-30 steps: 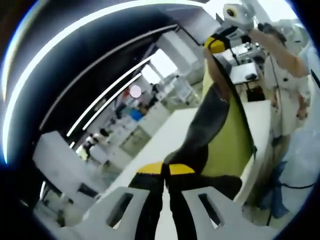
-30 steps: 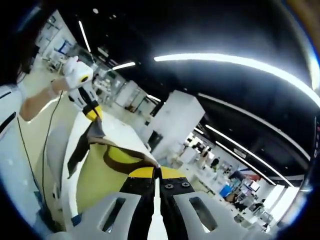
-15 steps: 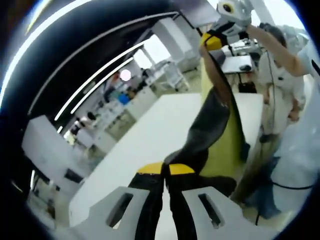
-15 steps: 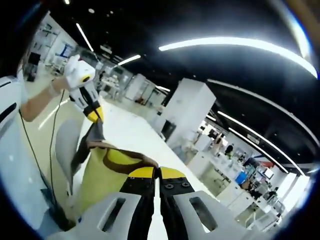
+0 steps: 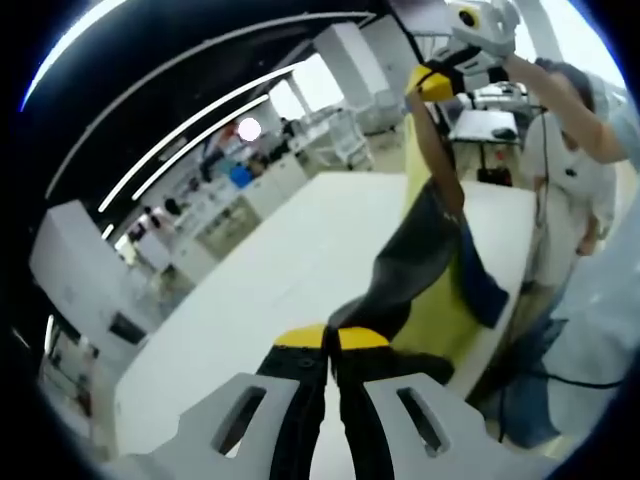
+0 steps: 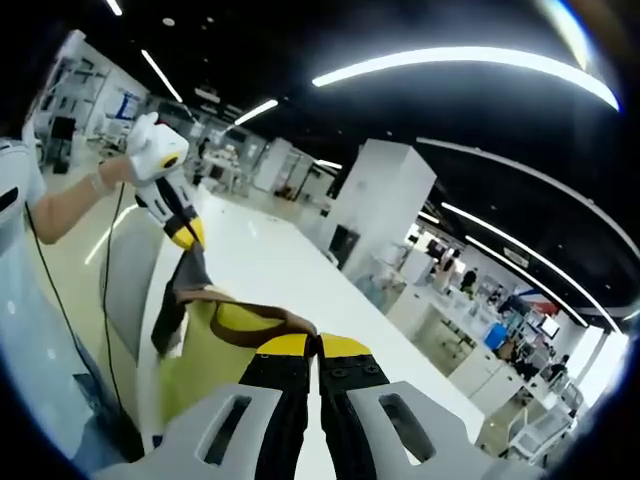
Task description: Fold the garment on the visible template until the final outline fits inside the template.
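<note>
Left tool (image 5: 331,345): jaws together, clamped on a dark edge of the garment (image 5: 440,270) right at the tips. Right tool (image 6: 314,350): jaws likewise together, pinching the garment's brown-trimmed yellow edge. In each view the other tool appears farther off, raised high in the person's hand (image 6: 150,150), with the cloth strung between the two.

The garment, yellow with dark grey and blue panels, hangs in the air near the worktop's (image 5: 290,270) edge, its lower part draping close to or onto that edge; which, I cannot tell.

Change over the last second: more of the white worktop has come into both views and the ceiling lights have slid upward, indicating the tools are tipping down toward the surface. A blue panel now shows on the hanging cloth.

Judgement: the garment is being carried in for laying out; folding has not begun. No template outline is discernible on the worktop from here.
</note>
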Motion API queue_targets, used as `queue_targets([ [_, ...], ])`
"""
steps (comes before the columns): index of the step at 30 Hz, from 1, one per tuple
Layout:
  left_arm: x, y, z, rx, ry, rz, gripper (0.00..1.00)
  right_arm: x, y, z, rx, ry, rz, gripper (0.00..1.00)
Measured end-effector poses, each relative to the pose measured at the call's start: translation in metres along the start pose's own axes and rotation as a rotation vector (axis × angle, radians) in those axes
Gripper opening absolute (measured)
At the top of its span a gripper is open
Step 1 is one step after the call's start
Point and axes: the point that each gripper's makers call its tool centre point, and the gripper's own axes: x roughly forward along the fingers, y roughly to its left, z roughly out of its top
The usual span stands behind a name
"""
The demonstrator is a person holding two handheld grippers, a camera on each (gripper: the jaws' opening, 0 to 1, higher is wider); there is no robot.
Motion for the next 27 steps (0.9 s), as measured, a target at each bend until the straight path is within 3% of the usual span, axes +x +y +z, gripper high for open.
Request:
queue_targets([
  [7, 0.03, 0.007, -0.009, -0.033, 0.03, -0.022, 0.0, 0.021, -0.016, -0.027, 0.044, 0.037, 0.011, 0.02],
  [11, 0.045, 0.009, -0.016, -0.017, 0.078, -0.024, 0.0, 0.031, -0.019, -0.043, 0.071, 0.058, 0.013, 0.02],
  [16, 0.066, 0.01, -0.016, -0.038, 0.075, -0.053, 0.0, 0.042, -0.024, -0.062, 0.088, 0.084, 0.0, 0.02],
  [27, 0.109, 0.014, -0.031, -0.096, 0.103, -0.092, 0.0, 0.071, -0.037, -0.112, 0.142, 0.149, -0.007, 0.02],
])
